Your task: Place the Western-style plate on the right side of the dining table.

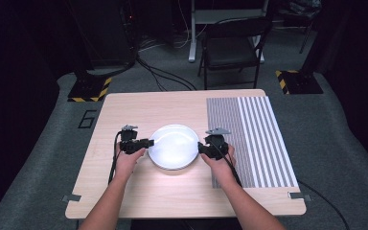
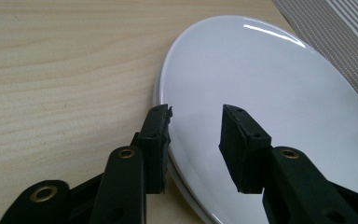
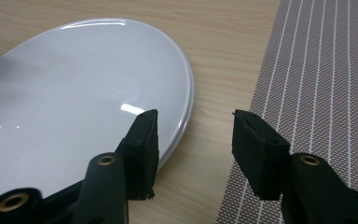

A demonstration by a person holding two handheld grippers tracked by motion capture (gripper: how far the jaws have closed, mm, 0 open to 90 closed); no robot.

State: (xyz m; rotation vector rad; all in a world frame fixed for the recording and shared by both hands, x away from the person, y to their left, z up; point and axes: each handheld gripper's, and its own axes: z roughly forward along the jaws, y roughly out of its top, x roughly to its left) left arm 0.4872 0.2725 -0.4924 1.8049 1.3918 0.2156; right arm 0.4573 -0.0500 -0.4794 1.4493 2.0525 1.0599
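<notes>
plate: your white plate (image 1: 174, 146) sits flat on the light wood surface (image 1: 139, 108), roughly mid-surface, and everything below is placed relative to it. It's bare, with just a bright glare on the glaze.

left tongs: your left tongs (image 1: 147, 143) come in at the plate's left edge. In the left gripper view (image 2: 196, 133) they're spread, with a clear gap between the jaws. One jaw hangs over the white face of the plate and the other sits right at the rim on the wood side, so the rim runs between them. Can't tell if that outer jaw actually touches the rim; it looks very close.

right tongs: your right tongs (image 1: 201, 146) are at the plate's right edge, straight across from the left ones. In the right gripper view (image 3: 195, 133) they're spread too. One jaw is over the plate just inside its rim, and the other is out past the rim, over the edge of the mat. The rim and a strip of bare wood show in the gap, and nothing is pinched.

mat: a grey striped mat (image 1: 249, 139) lies just beside the plate on its right, not touching it, with a narrow band of wood between them.

hands: your left hand (image 1: 127, 160) and your right hand (image 1: 220, 165) are on either side of the plate, nearer to you than it is.

chair: a dark folding chair (image 1: 232, 48) stands on the floor well beyond the plate, past the far edge of the surface.
</notes>
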